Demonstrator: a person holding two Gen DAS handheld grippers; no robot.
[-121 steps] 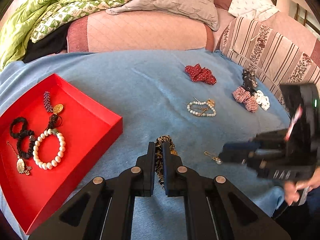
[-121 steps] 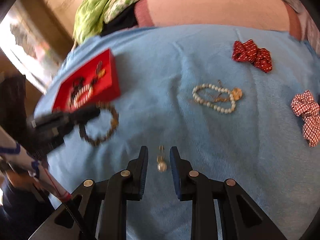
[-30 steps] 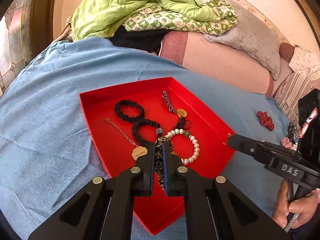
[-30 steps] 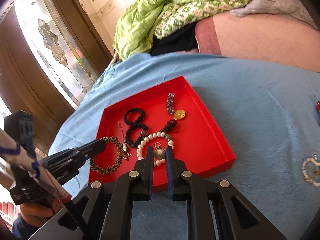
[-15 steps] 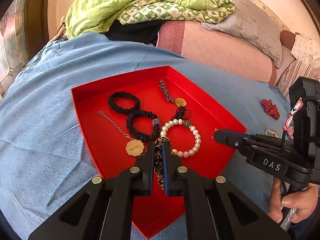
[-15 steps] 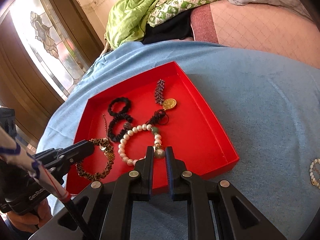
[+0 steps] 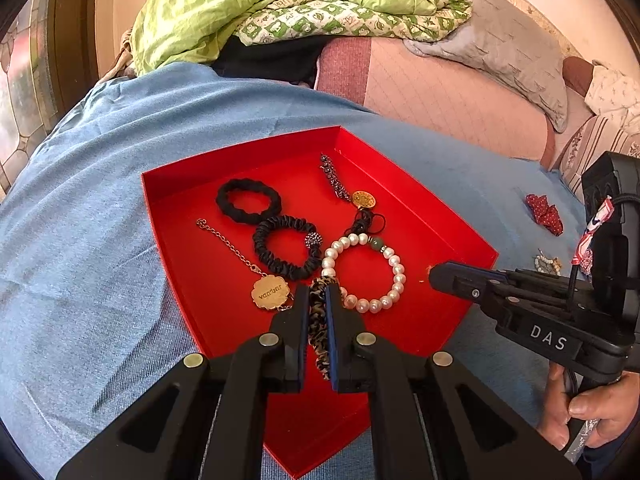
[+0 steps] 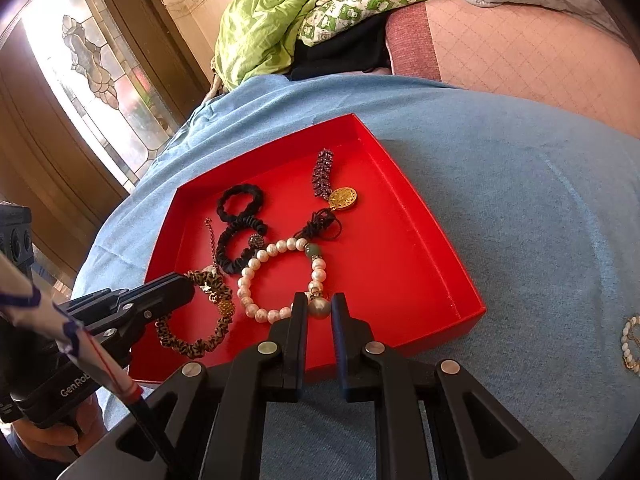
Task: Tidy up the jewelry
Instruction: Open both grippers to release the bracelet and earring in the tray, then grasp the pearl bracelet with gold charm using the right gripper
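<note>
In the left wrist view we are seeing our left gripper [image 7: 318,296] closed tightly on the leopard-print scrunchie [image 7: 319,322], which is showing there only as a narrow strip between the two fingers; in the right wrist view the same scrunchie [image 8: 195,320] is appearing as a full ring, hanging from the left gripper [image 8: 188,286] over the near left part of the red tray [image 8: 404,216], with a small gold ball on it. The right wrist view is also showing what the other view hides: our right gripper [image 8: 319,306] is pinching a small earring with a grey pearl [image 8: 319,307], just above the near edge of the pearl bracelet [image 8: 280,280]. From the left camera we are seeing the right gripper [image 7: 434,276] only from the side, over the right rim of the tray [image 7: 180,184], and the pearl is not visible there. Inside the tray are lying a black hair tie [image 7: 248,201], a black scrunchie with a glitter bead [image 7: 286,248], a chain with a gold tag [image 7: 270,292], a dark beaded strand with a gold medallion [image 7: 363,200] and the pearl bracelet [image 7: 364,272]. The tray is standing on the blue blanket [image 7: 100,240]. Only the left view is showing the red bow [image 7: 544,208] lying far to the right on the blanket, while a second pearl piece [image 8: 632,342] is lying at the right edge of the right view.
</note>
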